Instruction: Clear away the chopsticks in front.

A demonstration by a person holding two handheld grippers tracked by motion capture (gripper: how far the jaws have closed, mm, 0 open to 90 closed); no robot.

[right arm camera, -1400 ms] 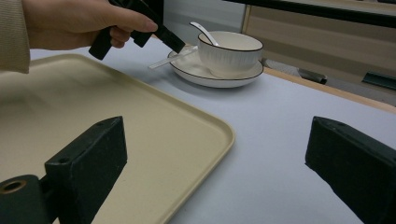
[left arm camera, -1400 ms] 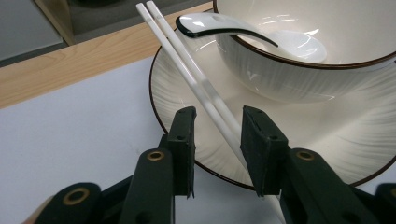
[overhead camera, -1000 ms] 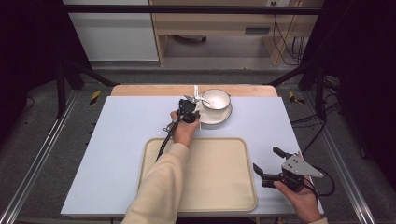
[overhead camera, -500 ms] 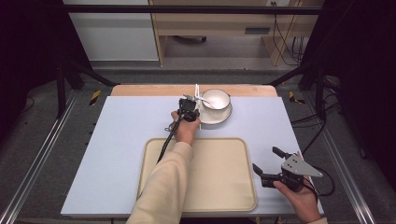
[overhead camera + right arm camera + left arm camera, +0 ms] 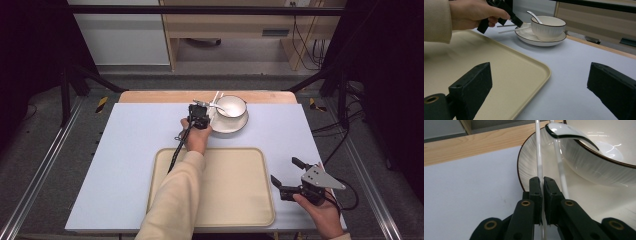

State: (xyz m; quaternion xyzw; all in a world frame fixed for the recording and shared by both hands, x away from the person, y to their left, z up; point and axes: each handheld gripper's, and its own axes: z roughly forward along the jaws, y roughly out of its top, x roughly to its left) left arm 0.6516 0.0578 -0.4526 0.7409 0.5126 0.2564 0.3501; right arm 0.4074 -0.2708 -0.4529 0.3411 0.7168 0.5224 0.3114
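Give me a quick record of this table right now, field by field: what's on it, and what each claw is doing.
Surface: table with pale blue top
Tray: cream tray, nothing on it, near edge
Dishes: white bowl on a plate, far side
Spoon: spoon resting in the bowl
Chopsticks: two white chopsticks lying across the plate rim
Left claw: shut on one chopstick
Right claw: open, beside the tray

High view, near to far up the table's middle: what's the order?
Beige tray → left gripper, shut on a white chopstick → white plate holding the bowl → bare wooden table edge.
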